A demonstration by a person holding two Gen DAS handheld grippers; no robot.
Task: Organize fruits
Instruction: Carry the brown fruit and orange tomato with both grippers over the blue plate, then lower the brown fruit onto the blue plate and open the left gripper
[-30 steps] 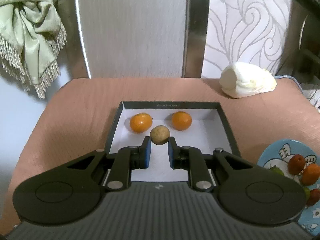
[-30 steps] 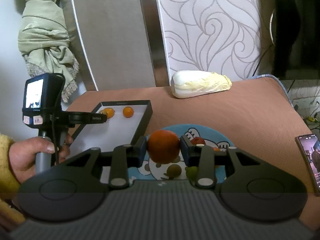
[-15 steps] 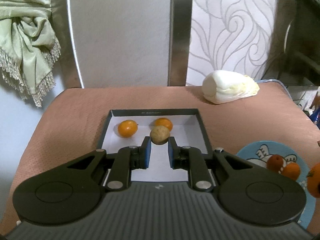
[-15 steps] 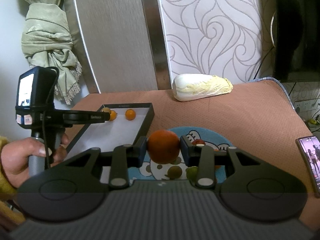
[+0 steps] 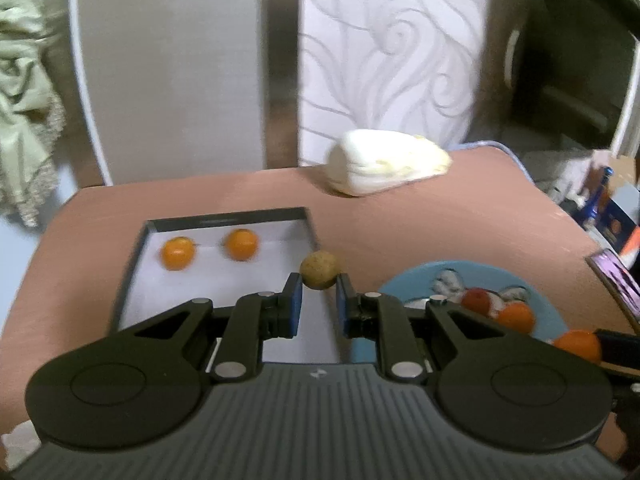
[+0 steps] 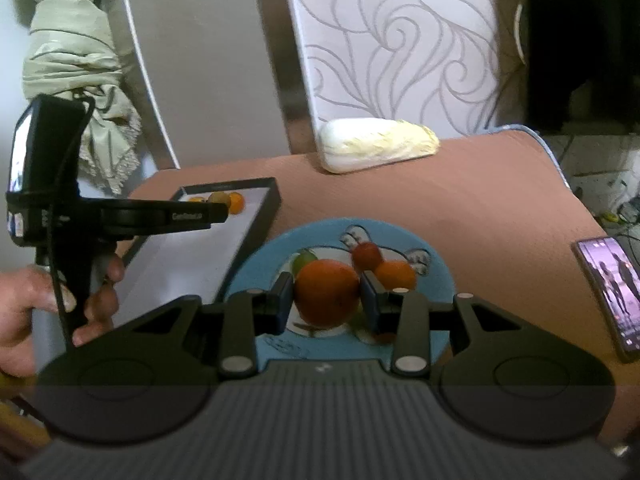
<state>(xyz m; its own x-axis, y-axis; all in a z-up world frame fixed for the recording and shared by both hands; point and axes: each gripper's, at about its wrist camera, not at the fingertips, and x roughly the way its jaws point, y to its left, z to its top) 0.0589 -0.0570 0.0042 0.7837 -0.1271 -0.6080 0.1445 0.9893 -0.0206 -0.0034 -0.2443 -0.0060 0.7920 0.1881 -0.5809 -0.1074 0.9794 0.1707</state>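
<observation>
Brown table (image 5: pixel 420 232) fills both views, with a pale cabbage (image 5: pixel 386 162) lying at its far edge against the wall. Dark-walled box (image 5: pixel 228 216) with a white floor sits on the left half of the table, two small oranges (image 5: pixel 178 253) side by side near its far wall, slightly apart. Blue cartoon plate (image 6: pixel 256 268) sits just beside the box on its right side, with a red fruit (image 6: pixel 367 255), a smaller orange (image 6: pixel 396 274) touching it, and a green fruit (image 6: pixel 304 258) partly hidden (other pieces under the tool are too covered to tell). Phone (image 6: pixel 610 292) lies screen-lit near the table's right edge. Left gripper (image 5: pixel 318 286) is pinched on a small tan speckled fruit (image 5: pixel 319 269), held off the surface; in its own view the fruit lines up with the box's right wall, in the right view with the two oranges, so which it hangs over I cannot tell. A hand (image 6: pixel 56 304) grips that tool's handle, seen in the right view. Right gripper (image 6: pixel 326 294) is clamped on a large orange (image 6: pixel 327 294) between its blue pads (image 6: pixel 285 292), held above the plate. Left view is motion-blurred.
</observation>
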